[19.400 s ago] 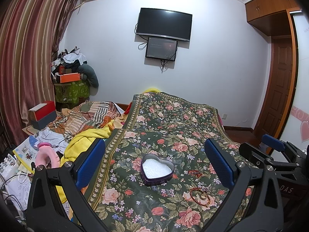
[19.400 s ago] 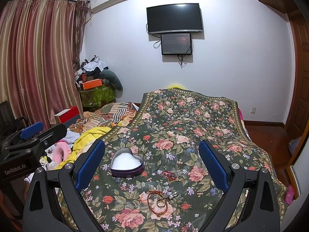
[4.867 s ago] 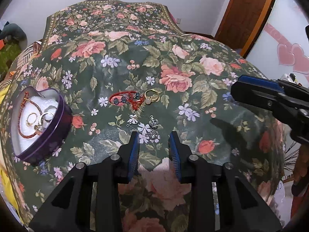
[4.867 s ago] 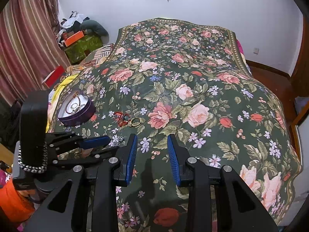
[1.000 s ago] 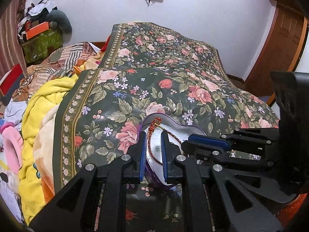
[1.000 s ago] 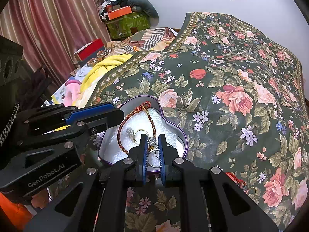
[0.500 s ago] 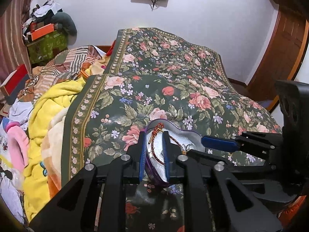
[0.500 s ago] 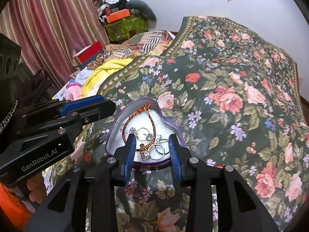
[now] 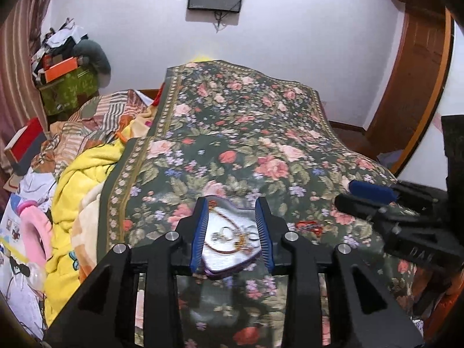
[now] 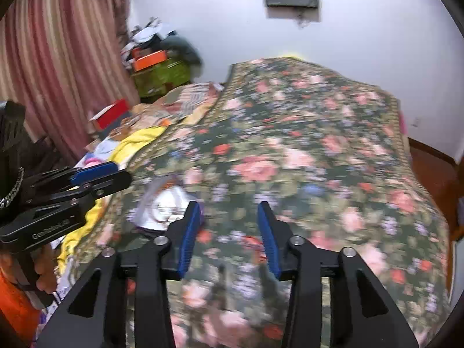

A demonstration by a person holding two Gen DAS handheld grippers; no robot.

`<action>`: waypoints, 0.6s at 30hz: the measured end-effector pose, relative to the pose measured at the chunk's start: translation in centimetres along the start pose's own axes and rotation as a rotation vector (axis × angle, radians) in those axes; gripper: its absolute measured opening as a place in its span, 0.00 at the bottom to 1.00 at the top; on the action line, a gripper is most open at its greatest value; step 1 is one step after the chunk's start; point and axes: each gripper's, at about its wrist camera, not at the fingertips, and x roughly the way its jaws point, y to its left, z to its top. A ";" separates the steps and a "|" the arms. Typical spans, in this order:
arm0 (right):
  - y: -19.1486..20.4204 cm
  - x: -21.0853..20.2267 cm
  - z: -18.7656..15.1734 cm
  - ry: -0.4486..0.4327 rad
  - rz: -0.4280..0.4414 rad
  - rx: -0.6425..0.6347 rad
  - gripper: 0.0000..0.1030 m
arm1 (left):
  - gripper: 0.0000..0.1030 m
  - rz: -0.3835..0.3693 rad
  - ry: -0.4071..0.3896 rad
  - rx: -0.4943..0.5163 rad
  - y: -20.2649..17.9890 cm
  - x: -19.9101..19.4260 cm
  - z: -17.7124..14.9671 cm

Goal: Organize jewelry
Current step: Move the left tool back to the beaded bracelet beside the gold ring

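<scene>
Both grippers spread apart over the floral bed, the heart-shaped tin lying between the left one's fingers.

The left gripper [image 9: 232,229] stands moderately wide, its blue pads either side of the purple heart-shaped tin [image 9: 232,261] without visibly pressing it; inside on the white lining lie a red cord bracelet [image 9: 220,248] and silver rings [image 9: 221,233] (small and somewhat blurred). The tin rests on the dark floral bedspread [image 9: 246,133], with a red trinket [image 9: 308,227] on the cloth just to its right. The right gripper [image 10: 229,232] is likewise wide and holds nothing, hovering to the right of the tin [image 10: 165,206], which is badly smeared in that view. A yellow blanket [image 9: 84,174] is heaped at the bed's left edge.
</scene>
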 end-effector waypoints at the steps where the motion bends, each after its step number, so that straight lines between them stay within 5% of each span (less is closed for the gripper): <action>1: -0.9 -0.6 -0.1 -0.008 -0.019 0.013 0.42 | 0.32 -0.007 0.001 0.009 -0.7 0.1 0.0; 9: -7.2 -3.6 -2.0 -0.023 -0.121 0.117 0.42 | 0.33 -0.092 0.054 0.080 -6.5 2.5 -0.4; 18: -9.4 -3.0 -4.2 0.035 -0.125 0.162 0.42 | 0.33 -0.131 0.189 0.149 -10.8 7.8 -2.6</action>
